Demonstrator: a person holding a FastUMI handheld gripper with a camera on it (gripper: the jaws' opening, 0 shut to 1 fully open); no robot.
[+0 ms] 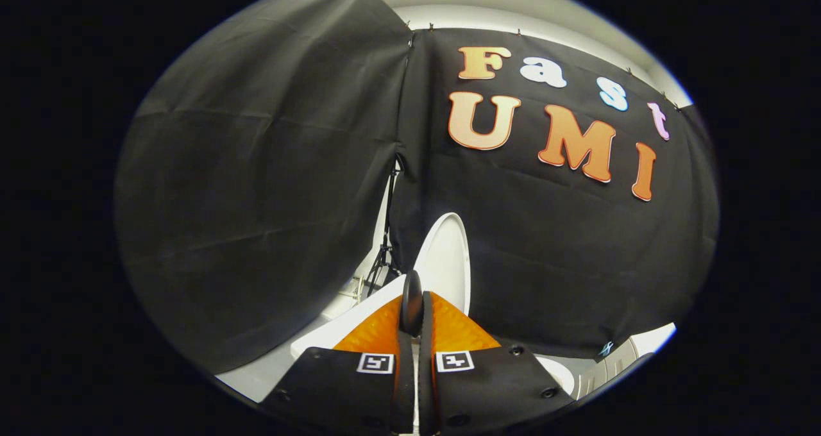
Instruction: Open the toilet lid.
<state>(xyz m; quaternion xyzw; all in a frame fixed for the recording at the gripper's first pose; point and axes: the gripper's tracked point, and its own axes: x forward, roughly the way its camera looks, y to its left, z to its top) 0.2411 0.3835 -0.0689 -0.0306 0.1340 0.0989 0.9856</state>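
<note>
The white toilet lid [449,256] stands raised, nearly upright, against the black cloth wall just beyond my fingertips. My gripper [411,308] is shut, its two fingers pressed together with nothing visible between them. The tips overlap the lid's lower left edge, and I cannot tell whether they touch it. A curved white piece of the toilet's seat or rim [559,373] shows below and to the right of the fingers.
A flat white slab, probably the cistern top [337,330], lies left of the fingers. A thin black stand [386,243] rises in the gap between the cloth panels. A white ribbed object [616,362] sits low on the right.
</note>
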